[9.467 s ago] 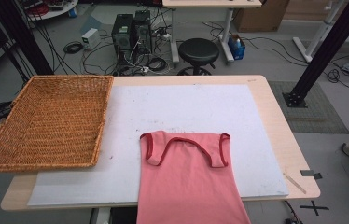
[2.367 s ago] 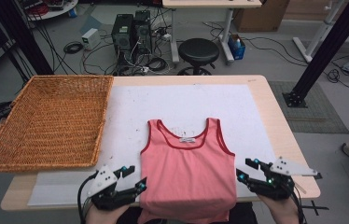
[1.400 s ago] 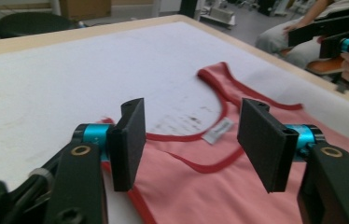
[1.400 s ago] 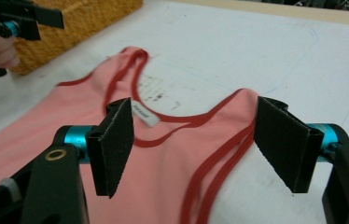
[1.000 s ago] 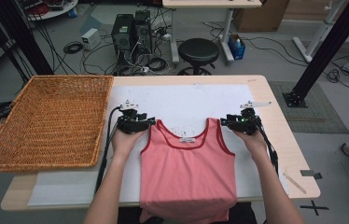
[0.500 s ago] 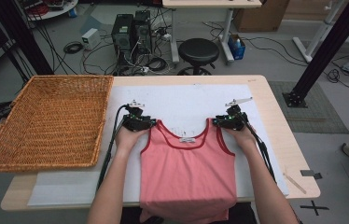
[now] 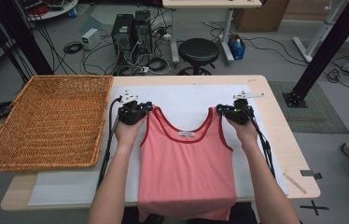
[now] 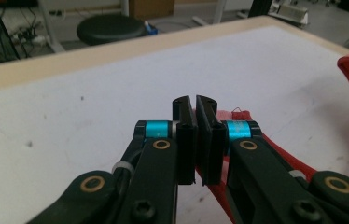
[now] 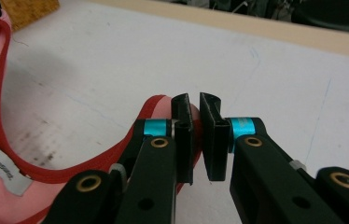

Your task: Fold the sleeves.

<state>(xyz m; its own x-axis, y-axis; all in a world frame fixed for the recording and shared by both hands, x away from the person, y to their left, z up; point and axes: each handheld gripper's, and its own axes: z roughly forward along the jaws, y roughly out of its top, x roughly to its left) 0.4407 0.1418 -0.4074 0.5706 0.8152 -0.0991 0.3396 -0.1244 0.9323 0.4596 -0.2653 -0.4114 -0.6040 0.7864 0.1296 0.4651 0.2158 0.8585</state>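
Two sets of tongs are gripping a pink tank top (image 7: 187, 168), one on each shoulder strap, around the middle of the high view. The left tongs (image 7: 141, 108) are sitting at the top of the left strap and the right tongs (image 7: 225, 111) at the top of the right strap, both hands coming up from the bottom edge of the frame.

In the left gripper view the left tongs (image 8: 195, 103) have just been closing, and the jaws are now nearly pressed together, pinching the red-trimmed strap (image 8: 238, 115), which is poking out just past the tips in the centre of the picture. In the right gripper view the right tongs (image 9: 195, 103) have been closing too, and the other strap (image 9: 156, 103) is sitting between the jaws with its red edge curving off toward the lower left, where the white neck label (image 9: 3, 169) is showing.

The tank top is lying flat and face up on the white sheet (image 7: 186, 95) covering the tabletop (image 7: 275, 116), with its hem hanging over the near edge at the bottom of the frame. A wicker basket (image 7: 46, 121) is taking up the left side of the tabletop, well apart from the tank top.
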